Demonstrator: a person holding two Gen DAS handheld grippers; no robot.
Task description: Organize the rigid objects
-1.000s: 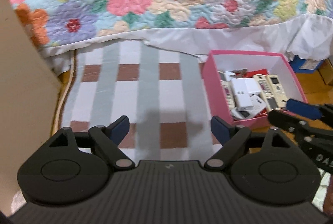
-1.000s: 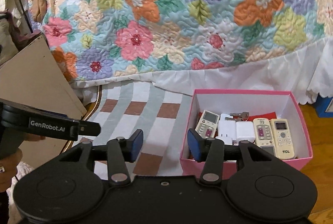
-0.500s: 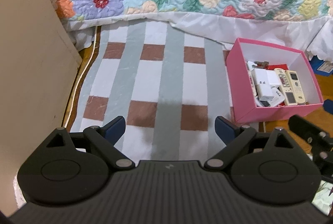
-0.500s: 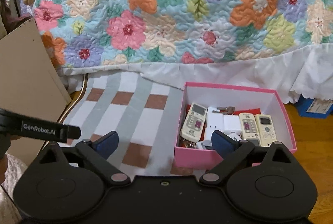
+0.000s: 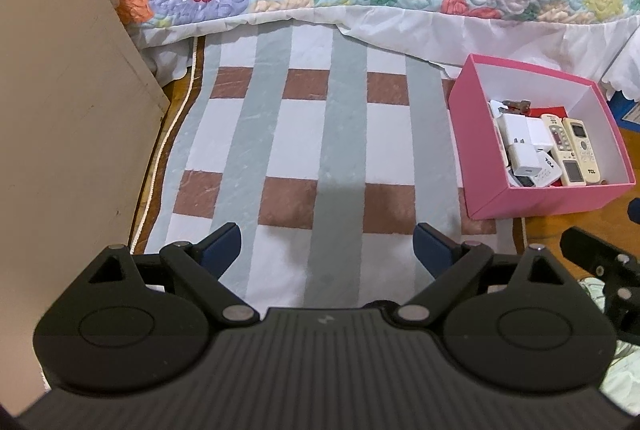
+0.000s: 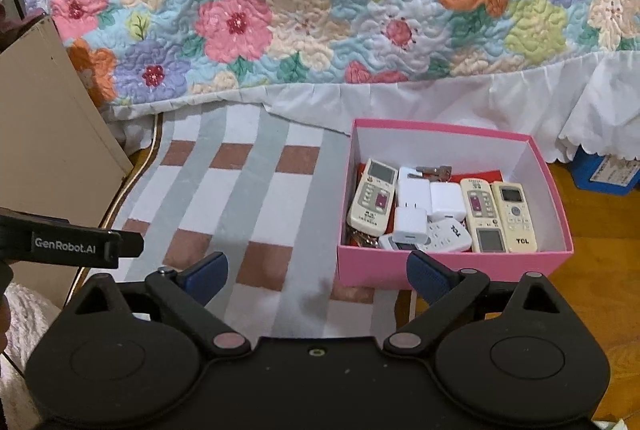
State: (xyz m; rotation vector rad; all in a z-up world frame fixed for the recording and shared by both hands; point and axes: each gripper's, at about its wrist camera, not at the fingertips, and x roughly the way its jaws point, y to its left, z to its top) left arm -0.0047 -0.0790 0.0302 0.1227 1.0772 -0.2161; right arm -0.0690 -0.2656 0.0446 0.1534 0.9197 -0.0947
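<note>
On checked rug [image 5: 304, 134] beside quilted bed [image 6: 360, 10]: pink box [image 6: 452, 266]; both claws apart.

Bare rug [image 5: 320, 134] between board [image 5: 60, 110] and box [image 5: 536, 198]

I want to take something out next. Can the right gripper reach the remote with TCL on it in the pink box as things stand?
Probably yes: the right gripper is open and empty, the pink box has no lid, and the TCL remote lies on top, uncovered.

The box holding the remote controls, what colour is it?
The box is pink outside and white inside, clearest in the right wrist view.
</note>
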